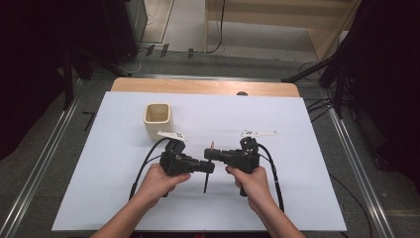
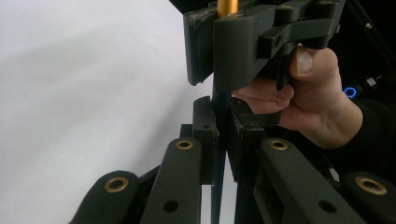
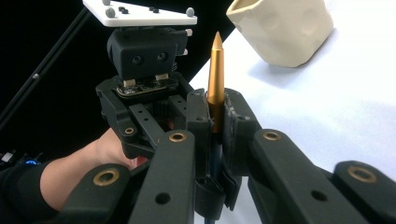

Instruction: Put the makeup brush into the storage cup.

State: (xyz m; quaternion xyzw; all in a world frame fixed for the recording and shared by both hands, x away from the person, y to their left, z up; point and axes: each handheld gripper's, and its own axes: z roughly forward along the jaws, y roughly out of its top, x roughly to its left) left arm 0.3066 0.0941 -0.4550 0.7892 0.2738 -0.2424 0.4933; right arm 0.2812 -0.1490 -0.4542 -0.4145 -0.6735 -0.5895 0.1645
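Note:
A pen with a gold pointed tip (image 3: 215,70) and a dark barrel (image 2: 218,186) is held between both grippers over the middle of the white table. My right gripper (image 3: 215,122) is shut on the gold section just below the point. My left gripper (image 2: 223,135) is shut on the dark barrel lower down, right beside the other's jaws. In the high view the pen (image 1: 205,182) stands nearly crosswise to both grippers, with the left gripper (image 1: 210,167) and right gripper (image 1: 209,154) meeting tip to tip. A hand grips each handle.
A cream square cup (image 1: 158,120) stands upright on the white table sheet (image 1: 297,188), behind and left of the left gripper; the cup (image 3: 280,28) also appears in the right gripper view. Black stands and cables flank the table.

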